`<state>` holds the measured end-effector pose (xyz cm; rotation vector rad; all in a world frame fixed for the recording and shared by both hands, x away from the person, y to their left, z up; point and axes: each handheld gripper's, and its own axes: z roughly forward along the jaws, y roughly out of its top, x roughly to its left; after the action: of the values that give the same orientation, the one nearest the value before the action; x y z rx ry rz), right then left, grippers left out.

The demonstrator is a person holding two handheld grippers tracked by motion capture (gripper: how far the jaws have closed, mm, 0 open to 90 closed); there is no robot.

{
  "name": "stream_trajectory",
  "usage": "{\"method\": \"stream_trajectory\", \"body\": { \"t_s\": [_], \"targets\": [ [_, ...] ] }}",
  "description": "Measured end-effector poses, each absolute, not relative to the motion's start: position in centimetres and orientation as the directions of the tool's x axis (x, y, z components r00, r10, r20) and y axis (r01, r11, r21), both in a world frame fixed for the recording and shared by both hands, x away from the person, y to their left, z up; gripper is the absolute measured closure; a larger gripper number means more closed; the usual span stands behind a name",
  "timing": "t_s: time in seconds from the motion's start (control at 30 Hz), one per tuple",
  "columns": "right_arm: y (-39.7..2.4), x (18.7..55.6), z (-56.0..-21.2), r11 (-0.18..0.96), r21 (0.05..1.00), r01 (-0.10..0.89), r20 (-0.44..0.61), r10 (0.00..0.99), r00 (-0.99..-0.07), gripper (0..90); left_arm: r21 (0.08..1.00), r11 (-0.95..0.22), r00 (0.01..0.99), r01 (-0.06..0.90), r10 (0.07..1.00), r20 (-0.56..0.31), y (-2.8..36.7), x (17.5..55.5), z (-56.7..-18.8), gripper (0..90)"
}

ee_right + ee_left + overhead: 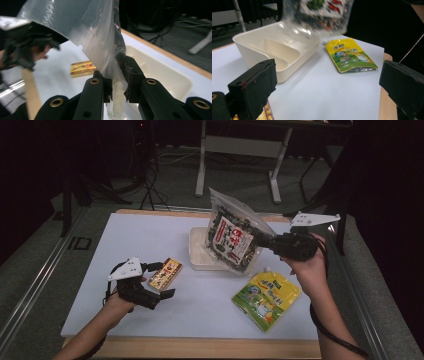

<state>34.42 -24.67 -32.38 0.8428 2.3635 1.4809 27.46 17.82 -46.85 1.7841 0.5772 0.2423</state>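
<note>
Seaweed bag (233, 239) pinched in right claw (270, 241) above tray (200, 262).

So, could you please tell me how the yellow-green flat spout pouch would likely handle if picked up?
The yellow-green flat spout pouch lies flat, so probably floppy. Its glossy film may be slippery. It looks thin, so likely light.

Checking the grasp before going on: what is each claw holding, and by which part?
The right claw pinches the clear snack bag by its edge. The left claw is open around the small packet, holding nothing.
</note>
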Motion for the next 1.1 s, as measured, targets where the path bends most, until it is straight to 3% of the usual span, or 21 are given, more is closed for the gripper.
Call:
{"method": "stream_trajectory", "body": {
  "t_s": [0.47, 1.1],
  "targets": [
    [-25.4, 38.1, -33.4, 0.266, 0.887, 0.377, 0.076, 0.722, -0.688, 79.1, 0.947, -0.204, 0.836, 0.250, 0.538, -0.105, 17.5, 26.6, -49.5, 1.6],
    [-23.9, 41.4, -37.5, 0.276, 0.868, 0.413, 0.080, 0.742, -0.665, 79.1, 0.944, -0.179, 0.818, 0.277, 0.559, -0.133, 18.2, 26.8, -50.4, 1.6]
  ]
}}
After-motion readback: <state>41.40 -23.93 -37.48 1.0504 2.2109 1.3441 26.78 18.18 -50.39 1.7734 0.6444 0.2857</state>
